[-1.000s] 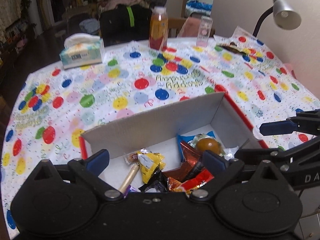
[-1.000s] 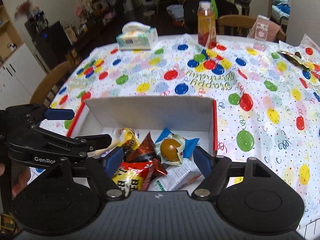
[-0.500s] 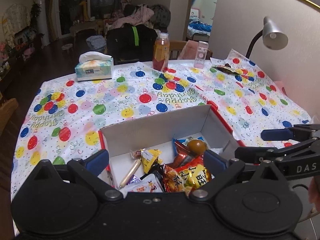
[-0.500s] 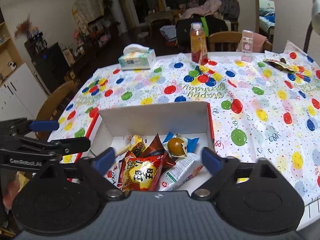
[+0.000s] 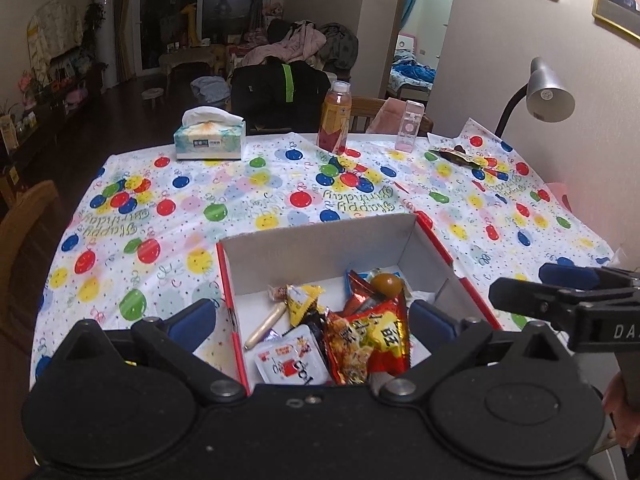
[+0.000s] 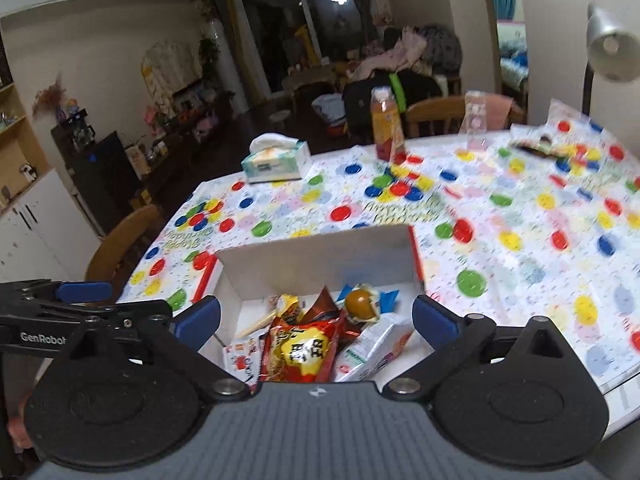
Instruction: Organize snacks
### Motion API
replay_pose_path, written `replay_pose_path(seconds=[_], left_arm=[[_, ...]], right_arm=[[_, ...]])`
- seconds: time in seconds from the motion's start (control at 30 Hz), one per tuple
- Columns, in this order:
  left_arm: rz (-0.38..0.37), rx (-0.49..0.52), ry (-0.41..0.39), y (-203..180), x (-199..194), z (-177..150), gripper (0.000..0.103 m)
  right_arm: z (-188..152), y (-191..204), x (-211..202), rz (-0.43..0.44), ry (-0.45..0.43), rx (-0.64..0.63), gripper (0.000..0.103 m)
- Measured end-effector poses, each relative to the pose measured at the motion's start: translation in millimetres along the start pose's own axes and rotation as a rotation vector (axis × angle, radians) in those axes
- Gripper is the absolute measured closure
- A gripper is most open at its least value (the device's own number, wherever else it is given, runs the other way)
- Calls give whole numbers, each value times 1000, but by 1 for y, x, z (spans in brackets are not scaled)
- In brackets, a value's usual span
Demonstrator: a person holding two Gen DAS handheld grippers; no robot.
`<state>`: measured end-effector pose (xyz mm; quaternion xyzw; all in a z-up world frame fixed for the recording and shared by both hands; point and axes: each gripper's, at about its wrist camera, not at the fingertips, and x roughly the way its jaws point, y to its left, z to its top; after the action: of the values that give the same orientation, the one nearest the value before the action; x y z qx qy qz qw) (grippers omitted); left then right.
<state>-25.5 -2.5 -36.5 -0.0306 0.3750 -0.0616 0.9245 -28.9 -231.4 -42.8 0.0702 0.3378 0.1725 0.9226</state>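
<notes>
Both grippers hang side by side above the near edge of the table (image 5: 120,248), level and pointed toward the far side, over a white cardboard box with red edges (image 5: 320,252). The left gripper (image 5: 310,318) has its blue-tipped fingers (image 5: 192,316) spread wide and empty, one out over the balloon-print cloth left of the box and the other over the box's right part. The right gripper (image 6: 316,318) is likewise wide apart with nothing between its fingers, straddling the box from the near side. At the right edge of the left wrist view a bit of a hand (image 5: 618,408) shows below the right tool's handle.

The snacks lie heaped in the box's near half: a red and yellow packet (image 5: 372,340) on top, a small white tub with a red label (image 5: 290,360) to its left, a yellow wrapper (image 5: 302,298) and a pale stick (image 5: 266,326) beyond, and a brown round sweet (image 5: 386,285) toward the far right corner. In the right wrist view a white carton (image 6: 372,350) lies right of the red packet.

On the far side of the table stand a tissue box (image 5: 209,138), an orange drink bottle (image 5: 335,118) and a clear pink container (image 5: 409,126), with a dark wrapper (image 5: 456,157) lying at far right.
</notes>
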Motion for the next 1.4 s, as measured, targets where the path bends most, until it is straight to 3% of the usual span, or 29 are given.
replay_pose_path(seconds=[0.3,0.7,1.4], left_arm=[[-4,-7,-4,-10,-10,-9,1],[-10,5,-16,-23,-15,-13,1],[-16,-1,-33,-27,-23,-17,1]], right_arm=[[-12,10,-12,-34,-3,5,0],[-19,2,-24,-13,-2,73,0],[-25,-1,-36,-97,-20,90,0]])
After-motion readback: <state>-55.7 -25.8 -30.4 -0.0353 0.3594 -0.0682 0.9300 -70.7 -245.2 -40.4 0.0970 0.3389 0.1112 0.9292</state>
